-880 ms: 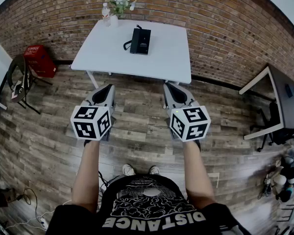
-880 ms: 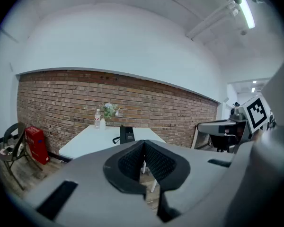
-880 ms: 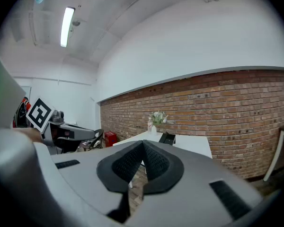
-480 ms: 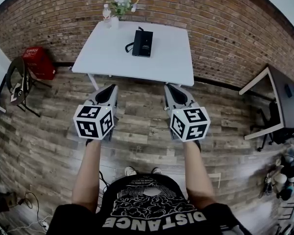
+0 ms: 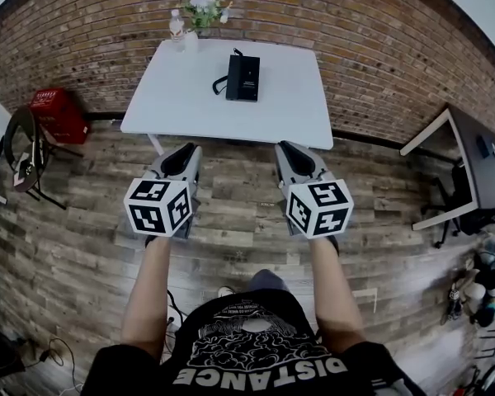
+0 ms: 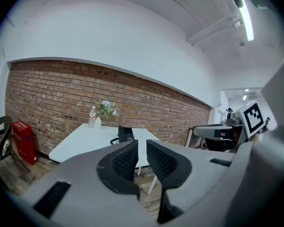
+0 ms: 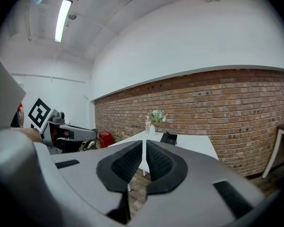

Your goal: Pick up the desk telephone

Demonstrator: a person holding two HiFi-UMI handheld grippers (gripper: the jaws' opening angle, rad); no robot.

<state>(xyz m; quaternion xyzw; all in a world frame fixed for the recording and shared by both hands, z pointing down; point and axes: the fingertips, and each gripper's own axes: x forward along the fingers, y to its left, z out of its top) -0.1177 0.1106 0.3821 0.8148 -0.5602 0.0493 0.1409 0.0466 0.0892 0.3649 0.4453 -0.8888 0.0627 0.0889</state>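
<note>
The black desk telephone (image 5: 242,77) lies on the far middle of a white table (image 5: 190,97), with its cord curling off its left side. Both grippers hang over the wooden floor, well short of the table's near edge. My left gripper (image 5: 184,151) points at the table with its jaws nearly together and nothing between them. My right gripper (image 5: 290,149) is shut and empty too. In the left gripper view the telephone (image 6: 125,133) shows just above the left gripper (image 6: 142,145). In the right gripper view the telephone (image 7: 169,138) sits beyond the right gripper (image 7: 144,143).
A water bottle (image 5: 176,25) and a vase of flowers (image 5: 200,7) stand at the table's far left corner, against the brick wall. A red crate (image 5: 56,114) and a chair (image 5: 21,151) are at the left. A dark desk (image 5: 470,167) stands at the right.
The table with the telephone has come a little nearer and lower in the head view as the person steps forward. Both grippers keep their pose.
</note>
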